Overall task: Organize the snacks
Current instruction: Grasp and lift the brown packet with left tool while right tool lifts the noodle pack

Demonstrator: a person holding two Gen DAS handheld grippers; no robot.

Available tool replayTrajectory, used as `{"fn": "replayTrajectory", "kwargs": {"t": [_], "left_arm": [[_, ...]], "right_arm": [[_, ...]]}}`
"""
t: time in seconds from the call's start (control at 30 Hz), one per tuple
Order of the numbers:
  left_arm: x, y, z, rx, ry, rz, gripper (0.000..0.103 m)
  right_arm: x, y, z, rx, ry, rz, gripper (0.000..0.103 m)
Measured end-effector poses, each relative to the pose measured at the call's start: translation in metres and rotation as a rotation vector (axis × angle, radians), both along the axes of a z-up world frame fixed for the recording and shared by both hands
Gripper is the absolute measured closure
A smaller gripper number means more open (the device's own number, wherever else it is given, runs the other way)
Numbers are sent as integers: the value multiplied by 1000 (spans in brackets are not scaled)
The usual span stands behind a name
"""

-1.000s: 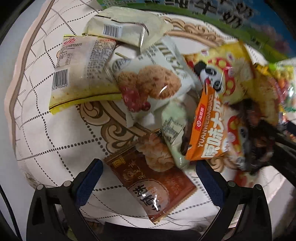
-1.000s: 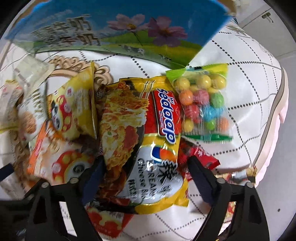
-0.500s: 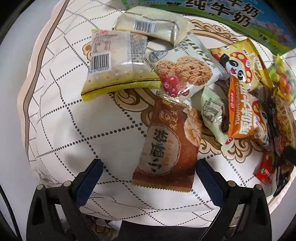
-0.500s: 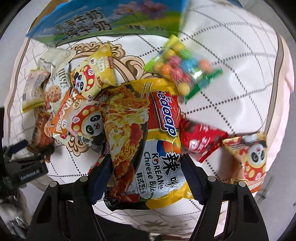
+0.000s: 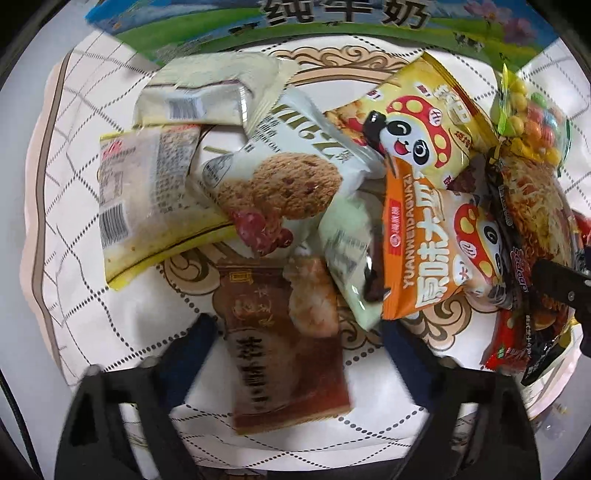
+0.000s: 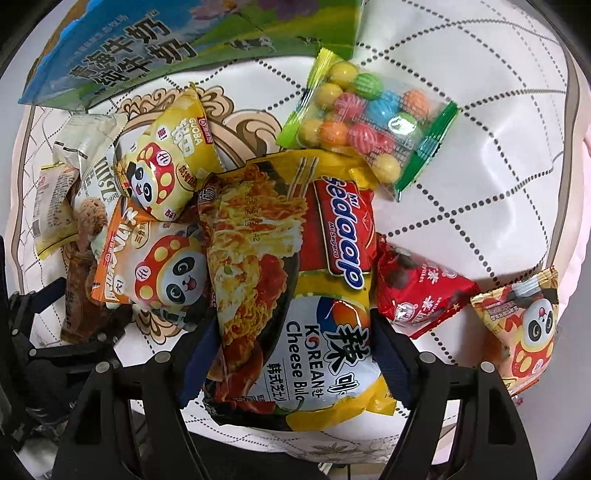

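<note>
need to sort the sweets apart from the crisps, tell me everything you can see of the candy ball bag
The candy ball bag is a clear, glossy plastic pouch with a lime green seal at one end and a darker green seal at the other. Round balls fill it: yellow, green, pink, blue, orange. It lies flat and slanted on the white quilted tablecloth, sealed, its lower edge overlapping the top of the noodle packet. No gripper touches it.

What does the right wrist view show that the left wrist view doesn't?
Only the right wrist view shows the red-and-yellow panda packet at the far right edge and the whole noodle pack between the open right gripper.

Only the left wrist view shows the whole brown biscuit packet between the open left gripper.

Both show the orange panda packet, the candy bag and the milk carton.
</note>
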State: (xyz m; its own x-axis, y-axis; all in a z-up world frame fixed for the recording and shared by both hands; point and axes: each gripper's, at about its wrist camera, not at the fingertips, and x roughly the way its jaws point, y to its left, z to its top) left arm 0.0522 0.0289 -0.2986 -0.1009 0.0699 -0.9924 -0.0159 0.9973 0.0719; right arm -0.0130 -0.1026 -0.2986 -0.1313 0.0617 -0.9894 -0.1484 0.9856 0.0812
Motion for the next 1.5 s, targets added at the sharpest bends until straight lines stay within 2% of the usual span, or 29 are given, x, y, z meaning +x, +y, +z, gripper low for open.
{"fn": "replayTrajectory", "kwargs": {"t": [0.03,0.13,0.4,0.63,0.7,0.9,0.97,1.17,1.33,1.4,1.5], "left_arm": [[-5,4,1,5,-4,6,37],[-8,15,1,18,-22,17,51],[-63,53,21,21,-64,86,52],[-142,47,67,6,-111,130,52],[-152,45,78,1,-129,130,52],[-177,54,138,-58,-214,124,52],[-170,54,164,-93,-252,117,52],[-119,56,232,-182,-357,65,52],[-56,64,259,-198,-418,33,52],[-20,64,250,-193,-423,22,52],[14,67,238,-192,-402,8,52]], "right_arm": [[-4,1,1,-1,-12,8,25],[-16,8,7,-6,-34,20,26],[-62,-1,34,41,-58,12,28],[-113,-26,60,189,-73,-81,29],[-115,-39,83,235,-78,-103,30],[-112,-51,123,345,-142,-140,30],[-102,-55,140,371,-170,-146,30],[-78,-50,205,425,-286,-185,31],[-40,-43,238,414,-360,-217,31],[-16,-35,243,389,-383,-224,31],[23,-12,236,347,-402,-232,31]]}}
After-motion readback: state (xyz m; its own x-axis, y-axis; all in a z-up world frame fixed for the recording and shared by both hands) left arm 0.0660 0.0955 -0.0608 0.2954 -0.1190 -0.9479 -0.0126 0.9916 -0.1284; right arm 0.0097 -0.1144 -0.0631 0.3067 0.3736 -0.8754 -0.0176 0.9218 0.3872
